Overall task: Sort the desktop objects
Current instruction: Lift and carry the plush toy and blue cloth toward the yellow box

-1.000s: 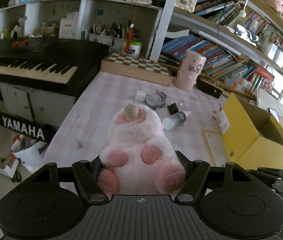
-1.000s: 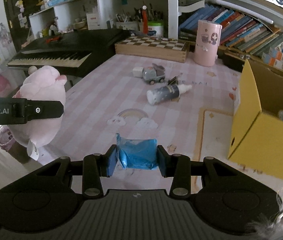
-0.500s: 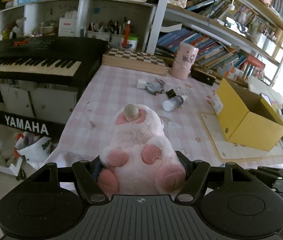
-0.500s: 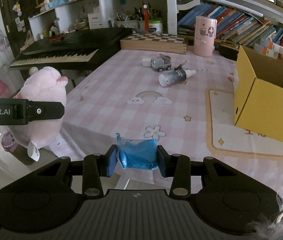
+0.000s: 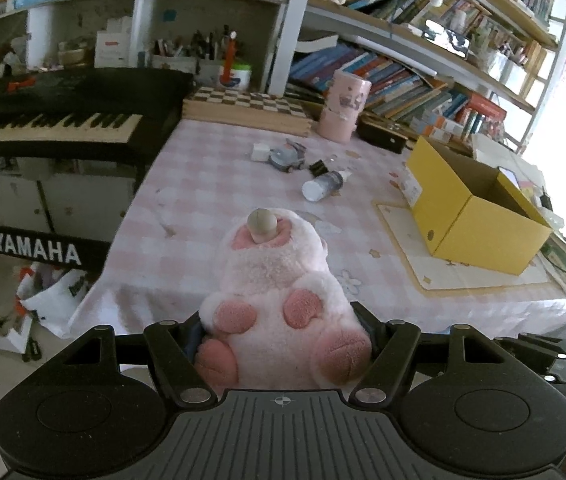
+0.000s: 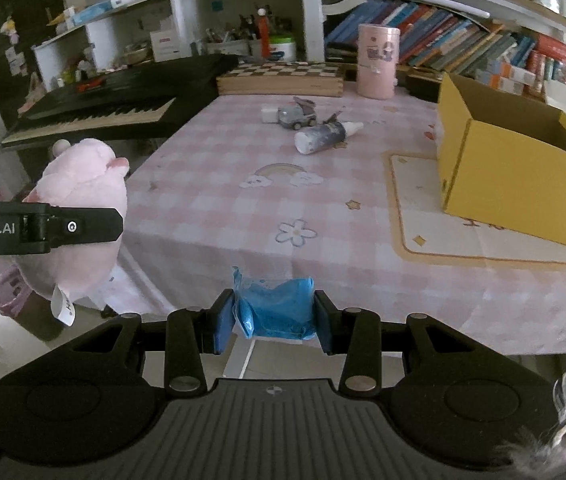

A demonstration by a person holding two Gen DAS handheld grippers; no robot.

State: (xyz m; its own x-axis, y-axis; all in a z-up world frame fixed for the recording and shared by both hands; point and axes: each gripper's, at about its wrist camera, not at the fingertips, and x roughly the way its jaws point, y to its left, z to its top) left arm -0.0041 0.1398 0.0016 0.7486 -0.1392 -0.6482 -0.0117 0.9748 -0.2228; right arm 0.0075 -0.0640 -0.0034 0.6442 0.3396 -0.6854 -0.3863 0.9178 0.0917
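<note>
My left gripper (image 5: 281,330) is shut on a pink plush toy (image 5: 279,280), held off the near edge of the table; the same plush toy (image 6: 79,216) shows at the left of the right wrist view with a white tag hanging. My right gripper (image 6: 273,316) is shut on a crumpled blue packet (image 6: 277,308), also just off the table's near edge. An open yellow cardboard box (image 6: 515,160) stands on a mat at the right. A grey bottle (image 6: 323,136), a toy truck (image 6: 297,116) and a small white cube (image 6: 269,114) lie far back on the pink checked tablecloth (image 6: 283,200).
A black Yamaha keyboard (image 5: 51,120) stands left of the table. A chessboard box (image 5: 247,110) and a pink canister (image 5: 345,106) sit at the back, a black clip (image 5: 317,167) near the truck. Bookshelves (image 5: 423,80) line the rear. Bags (image 5: 23,308) lie on the floor.
Both grippers have pulled back from over the table to beyond its near edge, still holding the plush toy and the blue packet. The tabletop objects look farther away.
</note>
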